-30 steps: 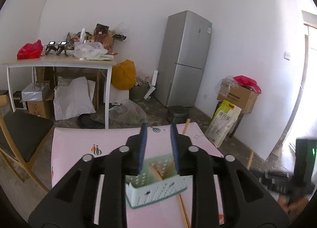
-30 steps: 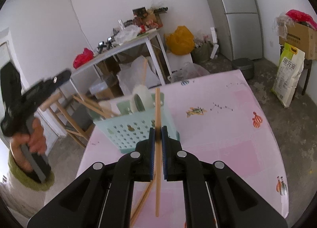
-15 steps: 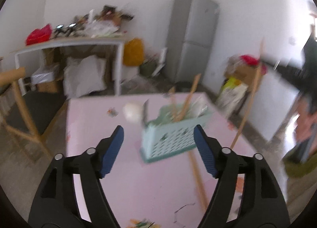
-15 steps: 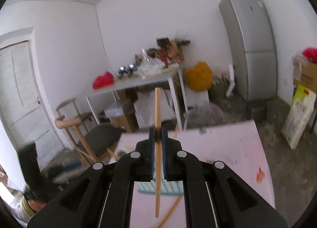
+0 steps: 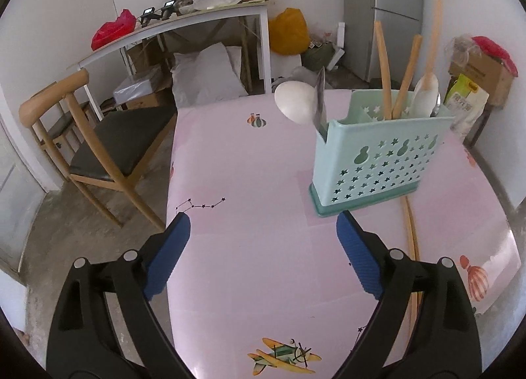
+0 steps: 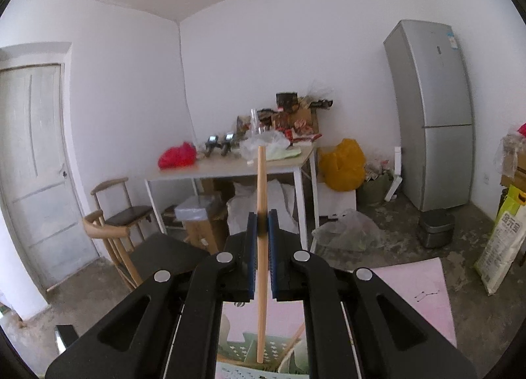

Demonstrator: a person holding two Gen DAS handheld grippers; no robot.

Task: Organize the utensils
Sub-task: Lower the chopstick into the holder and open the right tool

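While right gripper point(image 6: 262, 231) jaws pinch upright chopstick point(image 6: 262, 240) above basket point(image 5: 378, 162), left gripper point(image 5: 263, 244) jaws opening, empty

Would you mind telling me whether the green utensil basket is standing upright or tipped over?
Upright. The green utensil basket sits flat on its base on the pink table, with the wooden handles sticking up from its open top.
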